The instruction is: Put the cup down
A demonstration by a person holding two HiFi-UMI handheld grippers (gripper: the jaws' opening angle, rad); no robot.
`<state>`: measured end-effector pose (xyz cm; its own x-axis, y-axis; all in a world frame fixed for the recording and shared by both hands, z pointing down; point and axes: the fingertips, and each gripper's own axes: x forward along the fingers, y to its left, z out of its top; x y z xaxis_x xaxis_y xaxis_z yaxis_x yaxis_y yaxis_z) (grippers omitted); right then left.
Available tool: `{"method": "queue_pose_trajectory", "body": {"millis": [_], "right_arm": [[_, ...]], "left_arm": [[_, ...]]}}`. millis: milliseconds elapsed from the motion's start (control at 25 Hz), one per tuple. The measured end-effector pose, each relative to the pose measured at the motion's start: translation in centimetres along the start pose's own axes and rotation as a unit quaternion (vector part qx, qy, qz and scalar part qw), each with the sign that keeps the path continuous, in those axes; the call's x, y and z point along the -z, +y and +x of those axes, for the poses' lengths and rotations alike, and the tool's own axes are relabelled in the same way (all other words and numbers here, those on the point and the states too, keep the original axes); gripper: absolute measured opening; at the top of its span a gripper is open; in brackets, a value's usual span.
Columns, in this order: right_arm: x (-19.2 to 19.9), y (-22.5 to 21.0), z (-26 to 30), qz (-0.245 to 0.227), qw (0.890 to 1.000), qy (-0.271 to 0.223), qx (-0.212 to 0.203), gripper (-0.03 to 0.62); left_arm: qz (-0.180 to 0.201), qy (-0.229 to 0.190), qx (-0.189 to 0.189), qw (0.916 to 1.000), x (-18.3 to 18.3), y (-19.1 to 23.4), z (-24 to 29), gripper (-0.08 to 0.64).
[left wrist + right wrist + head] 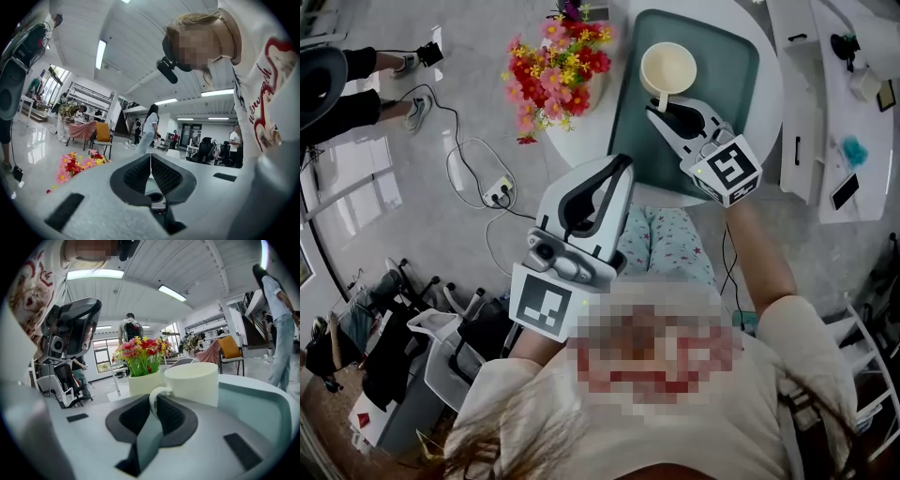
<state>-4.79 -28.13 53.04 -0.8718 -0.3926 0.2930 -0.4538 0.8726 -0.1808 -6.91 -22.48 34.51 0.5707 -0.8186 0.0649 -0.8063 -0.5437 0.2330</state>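
Note:
A cream cup (667, 67) is over the far part of a teal tray (731, 66) on a round white table. My right gripper (659, 108) reaches in from the near side, its jaws shut on the cup's handle. In the right gripper view the handle loop sits between the dark pads (129, 416), with the cup (197, 380) just beyond my right gripper (153, 401). The jaws hide the cup's base, so I cannot tell whether it rests on the tray (262, 404). My left gripper (623, 161) is held near my chest, off the table, shut on nothing (150, 157).
A white pot of red, pink and yellow flowers (558, 70) stands on the table left of the tray, and shows behind the cup in the right gripper view (140, 352). White furniture (825, 112) is at the right. Cables and a power strip (499, 194) lie on the floor at the left.

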Motion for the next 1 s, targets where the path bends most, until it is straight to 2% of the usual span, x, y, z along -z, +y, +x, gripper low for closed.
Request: {"method": "queue_pose_trajectory", "body": {"millis": [440,1000], "right_arm": [[-0.2,-0.3,-0.8,0.046,0.999,-0.008,0.008,0.054],[-0.4,-1.2,-3.1,0.043,0.998,-0.018,0.049,0.054]], "left_arm": [[0.007,-0.001,0.004,1.0,-0.7,-0.4,0.0,0.017],[0.012,0.0,0.008,0.9999,-0.9,-1.3,0.4,0.017]]}}
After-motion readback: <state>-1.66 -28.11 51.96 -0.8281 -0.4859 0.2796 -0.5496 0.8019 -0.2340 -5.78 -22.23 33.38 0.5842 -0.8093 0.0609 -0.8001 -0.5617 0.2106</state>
